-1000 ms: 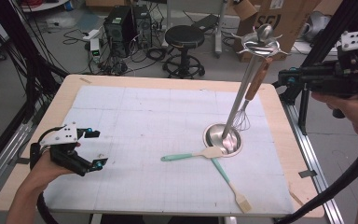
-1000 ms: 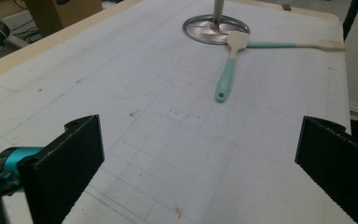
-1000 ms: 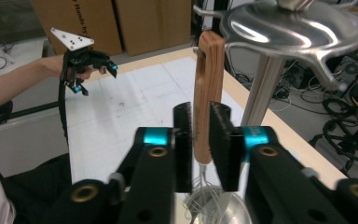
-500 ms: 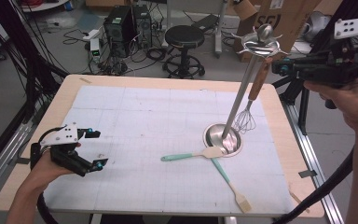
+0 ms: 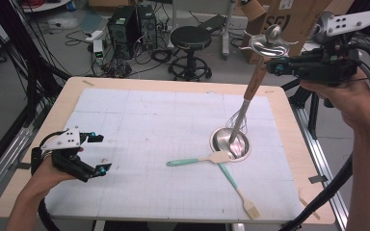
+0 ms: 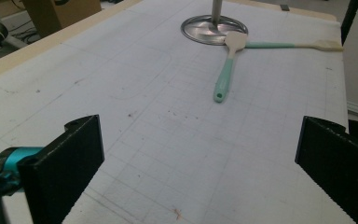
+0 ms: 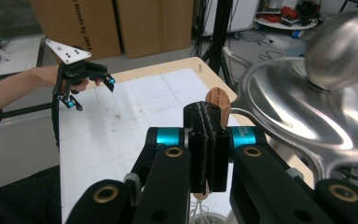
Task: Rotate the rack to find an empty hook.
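A whisk with a wooden handle (image 5: 255, 82) and a wire head (image 5: 236, 122) hangs tilted beside the pole of a metal utensil stand (image 5: 230, 143). My right gripper (image 5: 274, 65) is shut on the wooden handle (image 7: 216, 100), just under the stand's shiny hooked top (image 5: 269, 43); its jaws (image 7: 207, 116) press together around the handle. My left gripper (image 5: 101, 153) rests on the mat at the near left, jaws wide open (image 6: 200, 158) with nothing between them, far from the stand.
Two teal-handled spatulas lie crossed in front of the stand's base, one (image 5: 197, 160) pointing left, the other (image 5: 236, 185) toward the near edge. A white gridded mat (image 5: 149, 120) covers the wooden table. A stool (image 5: 190, 38) and boxes stand beyond the far edge.
My right gripper has shifted left and slightly up against the whisk's handle, and the whisk's wire head has swung left toward the stand's pole. The left gripper stayed still.
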A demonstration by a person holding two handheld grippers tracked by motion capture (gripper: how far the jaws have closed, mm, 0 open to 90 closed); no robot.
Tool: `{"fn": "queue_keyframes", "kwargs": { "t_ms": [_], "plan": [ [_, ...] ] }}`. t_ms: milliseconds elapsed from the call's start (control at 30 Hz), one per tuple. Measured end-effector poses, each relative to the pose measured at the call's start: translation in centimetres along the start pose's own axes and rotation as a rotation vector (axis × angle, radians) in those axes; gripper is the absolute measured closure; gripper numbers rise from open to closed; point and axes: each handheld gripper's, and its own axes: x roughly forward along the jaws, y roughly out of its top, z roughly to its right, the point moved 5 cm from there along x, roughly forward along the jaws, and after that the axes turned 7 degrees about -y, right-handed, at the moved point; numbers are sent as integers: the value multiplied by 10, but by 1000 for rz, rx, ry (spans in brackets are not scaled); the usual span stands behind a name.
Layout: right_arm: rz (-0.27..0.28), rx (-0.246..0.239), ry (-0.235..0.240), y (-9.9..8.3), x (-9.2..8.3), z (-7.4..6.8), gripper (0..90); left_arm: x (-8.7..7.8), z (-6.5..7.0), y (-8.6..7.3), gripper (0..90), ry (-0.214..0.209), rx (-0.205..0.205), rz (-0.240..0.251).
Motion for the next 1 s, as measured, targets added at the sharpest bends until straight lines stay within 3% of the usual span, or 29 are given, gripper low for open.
{"fn": "queue_keyframes", "kwargs": {
  "t_ms": [233, 533, 1000],
  "plan": [
    [-9, -6, 8, 3, 6, -3, 890, 0, -1, 0, 17, 1, 0, -1],
    [-26, 4, 24, -12, 4, -4, 890, -1, -1, 0, 17, 2, -2, 3],
    [-55, 50, -12, -39, -25, 11, 891, 0, -1, -1, 17, 6, -1, -12]
  ]
}}
